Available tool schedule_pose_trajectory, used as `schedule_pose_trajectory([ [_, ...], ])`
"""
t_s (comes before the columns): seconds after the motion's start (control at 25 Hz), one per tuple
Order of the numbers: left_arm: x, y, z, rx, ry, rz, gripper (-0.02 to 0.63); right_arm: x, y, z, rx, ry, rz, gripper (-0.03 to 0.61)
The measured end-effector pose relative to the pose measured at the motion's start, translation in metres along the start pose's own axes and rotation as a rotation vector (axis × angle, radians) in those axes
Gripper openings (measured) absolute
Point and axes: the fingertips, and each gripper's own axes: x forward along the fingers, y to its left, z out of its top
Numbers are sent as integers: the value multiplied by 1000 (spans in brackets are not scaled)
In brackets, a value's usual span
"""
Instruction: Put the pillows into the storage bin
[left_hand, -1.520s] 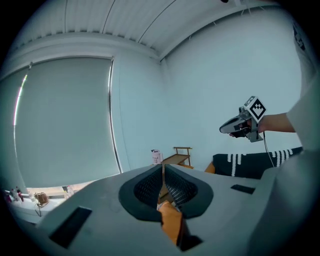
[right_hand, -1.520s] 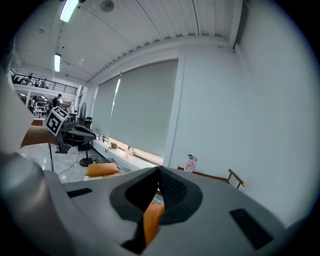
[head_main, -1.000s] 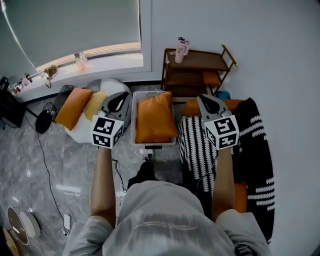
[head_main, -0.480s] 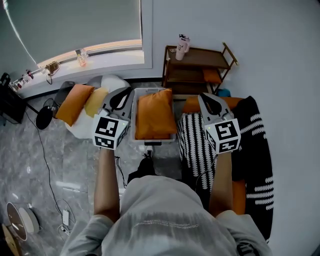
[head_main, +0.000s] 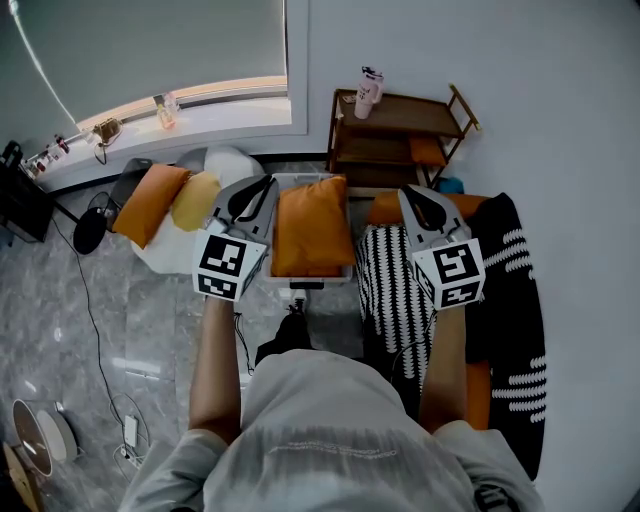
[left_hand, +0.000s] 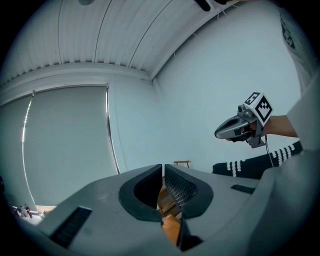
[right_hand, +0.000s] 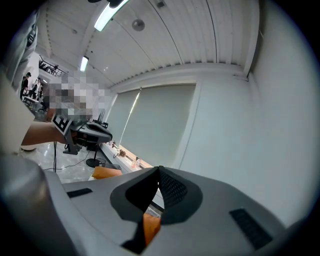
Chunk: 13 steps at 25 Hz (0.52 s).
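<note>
A white storage bin stands on the floor ahead of me, and one orange pillow fills it. To its left, an orange pillow and a yellow pillow lean on a white seat. My left gripper hovers at the bin's left edge, shut and holding nothing. My right gripper hangs to the right of the bin, over a striped blanket, and it is shut and bare too. In the left gripper view the jaws meet tip to tip. The right gripper's jaws meet the same way.
A black and white striped blanket covers an orange sofa at the right. A wooden shelf with a pink bottle stands behind the bin. Cables trail over the grey floor at the left, beside a window sill.
My left gripper has drifted right, closer to the bin's left edge. The right gripper has hardly moved. Both stay shut.
</note>
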Motion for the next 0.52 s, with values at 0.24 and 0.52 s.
schedule_pose_trajectory([
  [0.24, 6, -7, -7, -6, 21, -15, 25, 1, -4, -6, 16, 11, -3, 2],
  [0.52, 9, -13, -9, -17, 25, -29, 25, -2, -7, -14, 26, 24, -11, 2],
])
